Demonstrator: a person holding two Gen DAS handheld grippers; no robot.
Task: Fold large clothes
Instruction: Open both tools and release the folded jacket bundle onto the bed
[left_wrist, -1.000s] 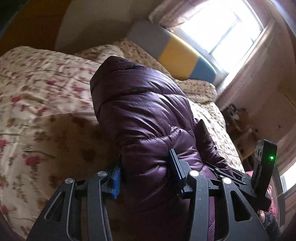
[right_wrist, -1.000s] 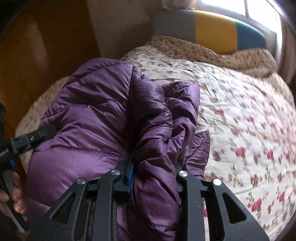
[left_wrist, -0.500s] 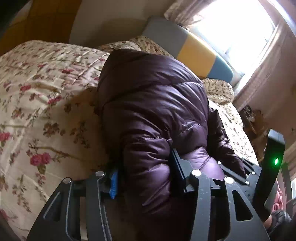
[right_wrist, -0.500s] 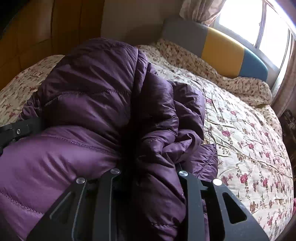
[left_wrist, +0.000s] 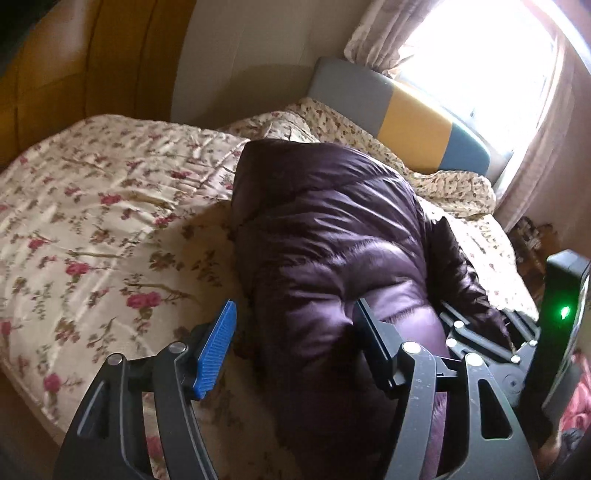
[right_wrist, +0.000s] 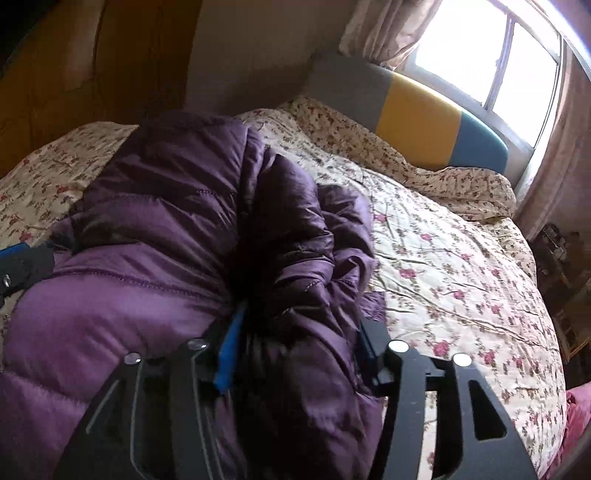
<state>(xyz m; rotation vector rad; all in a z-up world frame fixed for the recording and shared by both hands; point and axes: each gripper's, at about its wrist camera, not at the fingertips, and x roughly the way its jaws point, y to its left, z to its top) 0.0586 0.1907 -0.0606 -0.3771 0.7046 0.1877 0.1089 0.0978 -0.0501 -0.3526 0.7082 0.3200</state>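
I am holding the left tool (left_wrist: 291, 343) spread, jacket (left_wrist: 332, 236) loose between its jaws, while the right tool (right_wrist: 295, 347) is pinching a bunched fold. The jacket is lying on the bed (right_wrist: 443, 258); its slick fill is likely springing the fold open once released.

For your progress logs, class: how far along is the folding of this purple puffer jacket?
Done: the jacket lies doubled into a bundle on the floral bedspread. In hand: the right tool clamps bunched fabric, while the left tool stands open, its blue pad clear of the cloth. Left: releasing the right side and tidying the bundle, probably.
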